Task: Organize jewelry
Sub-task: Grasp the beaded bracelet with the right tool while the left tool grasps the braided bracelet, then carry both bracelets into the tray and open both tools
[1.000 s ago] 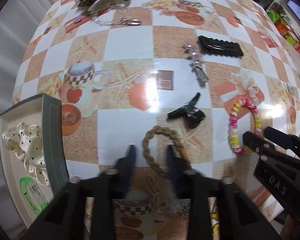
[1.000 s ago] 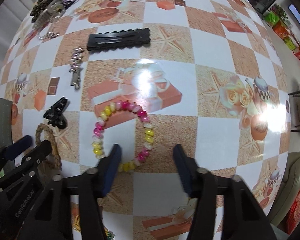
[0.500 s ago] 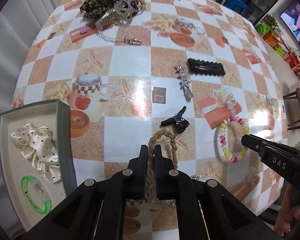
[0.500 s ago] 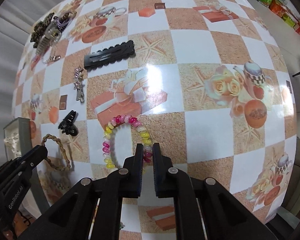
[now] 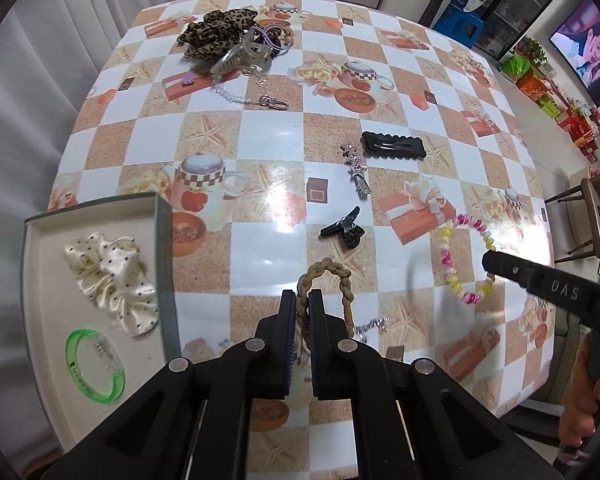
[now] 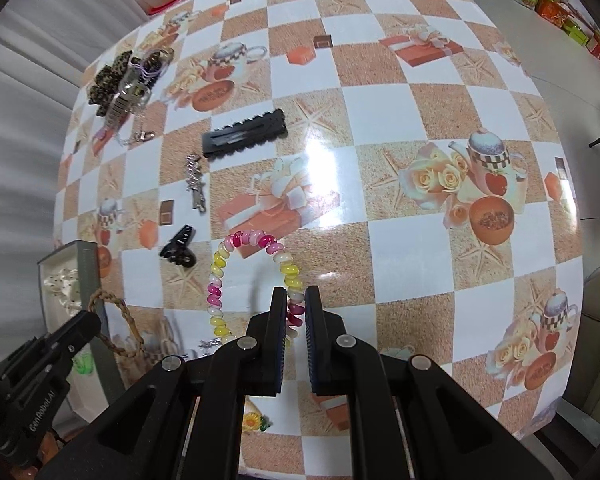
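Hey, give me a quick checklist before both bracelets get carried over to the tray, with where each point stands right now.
1. Left gripper shut on the braided rope bracelet: ok.
2. Right gripper shut on the pink and yellow bead bracelet: ok.
3. Both bracelets fully clear of the table: cannot tell.
4. Bare floor left in the tray beside the cream scrunchie and green band: ok.
5. Black claw clip not snagged on either bracelet: ok.

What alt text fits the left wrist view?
Left tool shut on a braided bracelet above a checkered table. A tray at left holds a scrunchie and green band; the right tool grips a beaded bracelet.
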`<state>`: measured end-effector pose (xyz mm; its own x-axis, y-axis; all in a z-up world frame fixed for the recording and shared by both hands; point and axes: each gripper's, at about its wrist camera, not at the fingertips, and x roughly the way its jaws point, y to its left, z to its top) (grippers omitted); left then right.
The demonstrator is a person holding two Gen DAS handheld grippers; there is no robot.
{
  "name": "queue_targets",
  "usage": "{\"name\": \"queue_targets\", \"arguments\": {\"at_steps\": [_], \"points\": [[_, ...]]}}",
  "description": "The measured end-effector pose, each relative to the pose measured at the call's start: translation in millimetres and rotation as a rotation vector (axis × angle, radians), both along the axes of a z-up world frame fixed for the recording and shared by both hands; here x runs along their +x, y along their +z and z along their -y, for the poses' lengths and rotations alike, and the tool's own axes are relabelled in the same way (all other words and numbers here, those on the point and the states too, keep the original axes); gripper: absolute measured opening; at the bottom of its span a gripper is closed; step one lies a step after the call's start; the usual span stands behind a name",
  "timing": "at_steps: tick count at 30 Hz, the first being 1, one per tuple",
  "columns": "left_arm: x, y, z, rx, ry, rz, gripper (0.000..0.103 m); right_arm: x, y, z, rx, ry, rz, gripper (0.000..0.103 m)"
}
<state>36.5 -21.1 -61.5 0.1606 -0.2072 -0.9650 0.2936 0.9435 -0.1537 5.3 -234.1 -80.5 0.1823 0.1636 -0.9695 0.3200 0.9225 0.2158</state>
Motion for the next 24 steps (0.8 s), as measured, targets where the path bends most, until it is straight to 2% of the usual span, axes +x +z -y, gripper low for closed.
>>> {"name": "queue_targets", "arguments": {"at_steps": [11, 24], "points": [[-10.5, 18.4, -30.4, -0.015, 0.026, 0.021, 0.011, -0.1, 25.3, -19.1, 0.01, 0.018, 0.033, 0.009], [-16.0, 28.2, -66.6, -0.036, 0.083, 0.045, 0.011, 3.1, 50.2, -58.6, 0.012, 0.092, 0.066, 0.009]]}}
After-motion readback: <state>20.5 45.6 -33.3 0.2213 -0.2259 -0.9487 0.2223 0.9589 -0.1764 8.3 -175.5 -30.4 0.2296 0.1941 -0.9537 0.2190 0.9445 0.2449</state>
